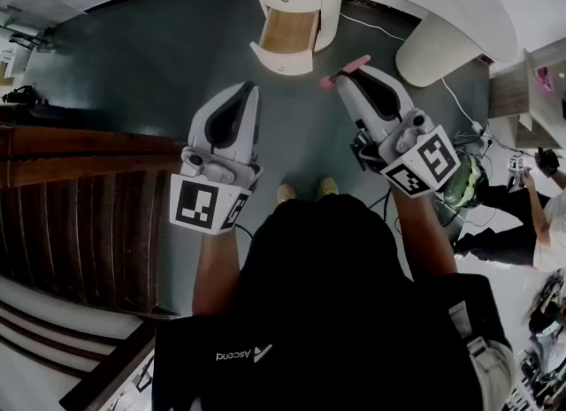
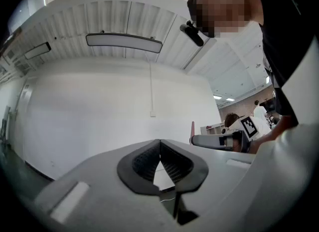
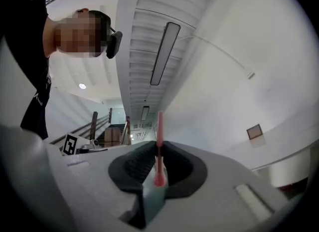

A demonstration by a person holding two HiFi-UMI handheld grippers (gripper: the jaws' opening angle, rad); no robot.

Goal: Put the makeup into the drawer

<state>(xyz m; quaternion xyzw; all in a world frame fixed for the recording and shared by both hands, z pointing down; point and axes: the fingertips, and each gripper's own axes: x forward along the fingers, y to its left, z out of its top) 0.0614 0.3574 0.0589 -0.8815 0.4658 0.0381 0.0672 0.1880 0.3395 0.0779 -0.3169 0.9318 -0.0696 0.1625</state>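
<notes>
Head view: the makeup (image 1: 346,72) is a slim pink stick, clamped at the tip of the right gripper (image 1: 348,77). It sits just below and to the right of the open drawer (image 1: 283,58), apart from it. Its long axis lies crosswise to the jaws, one end slanting down toward the drawer's side and the other up and away from it. The drawer is pulled out from a white unit and shows a wooden bottom; it stands on the dark floor (image 1: 150,64). The left gripper (image 1: 250,91) hangs below and left of the drawer, pointing toward it, jaws together. Left gripper view: the left gripper's (image 2: 160,144) jaws are closed on each other with nothing between them. The right gripper (image 2: 195,139) appears beyond, the pink stick (image 2: 192,127) rising at its tip. Right gripper view: the jaws of the right gripper (image 3: 158,148) are closed on the makeup (image 3: 159,126). The stick stands upright in the frame, a rounded end low between the pads and its thin shaft projecting above the tips. The drawer is not in this view.
</notes>
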